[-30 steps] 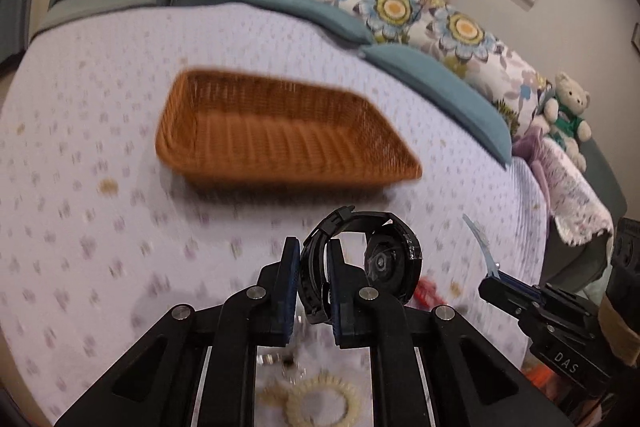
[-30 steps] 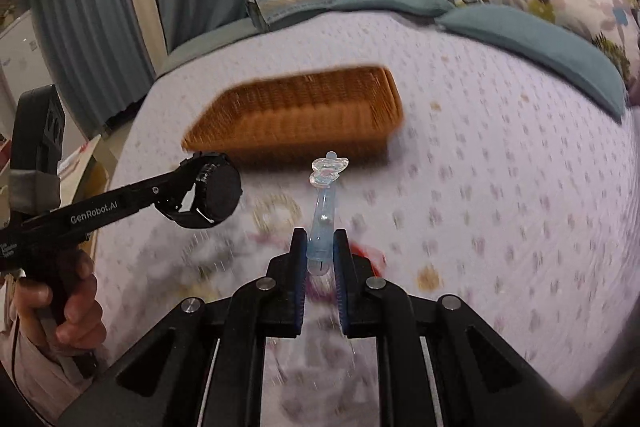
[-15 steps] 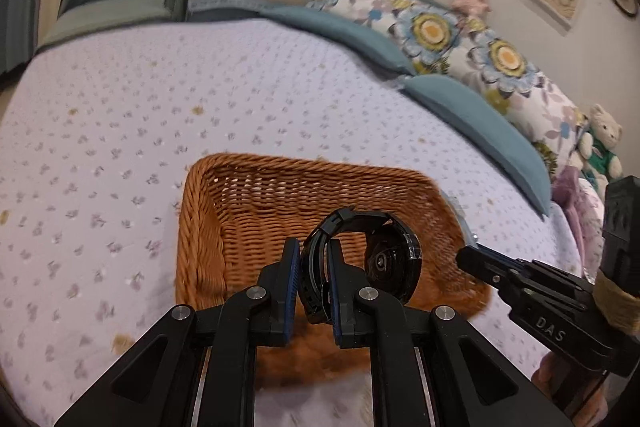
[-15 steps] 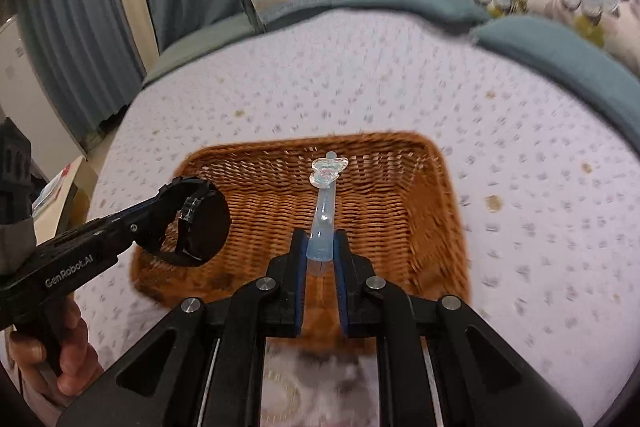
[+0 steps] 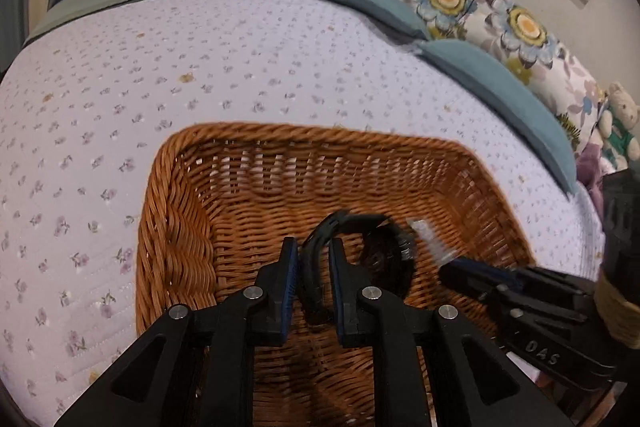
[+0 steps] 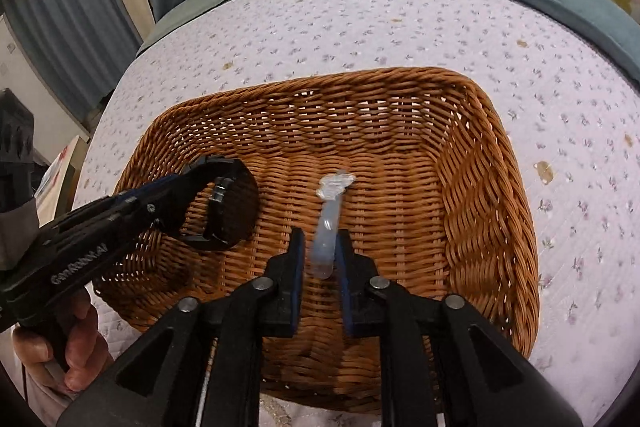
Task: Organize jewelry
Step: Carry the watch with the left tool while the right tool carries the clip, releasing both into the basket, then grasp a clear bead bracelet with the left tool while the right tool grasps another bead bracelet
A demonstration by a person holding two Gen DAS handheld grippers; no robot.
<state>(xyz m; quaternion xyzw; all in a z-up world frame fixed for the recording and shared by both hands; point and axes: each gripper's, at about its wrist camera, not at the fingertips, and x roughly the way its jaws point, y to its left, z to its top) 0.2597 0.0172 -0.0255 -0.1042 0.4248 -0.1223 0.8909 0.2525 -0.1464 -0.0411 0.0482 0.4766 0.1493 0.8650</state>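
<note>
A brown wicker basket (image 5: 176, 227) (image 6: 480, 187) lies on the bed. My left gripper (image 5: 314, 255) (image 6: 172, 187) is over the basket with its jaws parted; the black watch (image 5: 384, 255) (image 6: 228, 211) sits loosely between them, strap in the gap. My right gripper (image 6: 320, 247) (image 5: 452, 267) is also over the basket, jaws parted. The clear light-blue hair clip (image 6: 330, 215) (image 5: 430, 239) is blurred between them and looks loose.
The bed is covered by a white floral quilt (image 5: 200, 67) (image 6: 400, 19). Teal and flowered pillows (image 5: 500, 27) line the far side, with plush toys (image 5: 620, 119) near the wall. Curtains (image 6: 60, 7) hang at the left.
Both grippers moved forward and down over the basket. Their jaws have parted from shut; the watch and the hair clip now sit loose between them.
</note>
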